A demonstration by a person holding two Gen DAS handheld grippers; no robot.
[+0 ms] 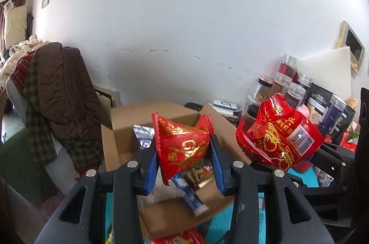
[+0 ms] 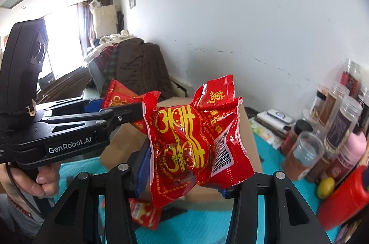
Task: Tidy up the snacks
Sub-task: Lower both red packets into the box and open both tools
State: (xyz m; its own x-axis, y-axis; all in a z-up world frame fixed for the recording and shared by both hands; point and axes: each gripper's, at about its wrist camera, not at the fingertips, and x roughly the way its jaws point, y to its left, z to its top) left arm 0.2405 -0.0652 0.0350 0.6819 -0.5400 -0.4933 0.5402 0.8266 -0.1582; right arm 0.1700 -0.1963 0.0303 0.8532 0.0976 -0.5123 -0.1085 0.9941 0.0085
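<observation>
We hold two items aloft above the open cardboard box: the left gripper is clenched on a red snack packet, the right gripper on a larger red snack bag. Box contents: several wrapped snacks. Jars stand on the teal counter to the right.
</observation>
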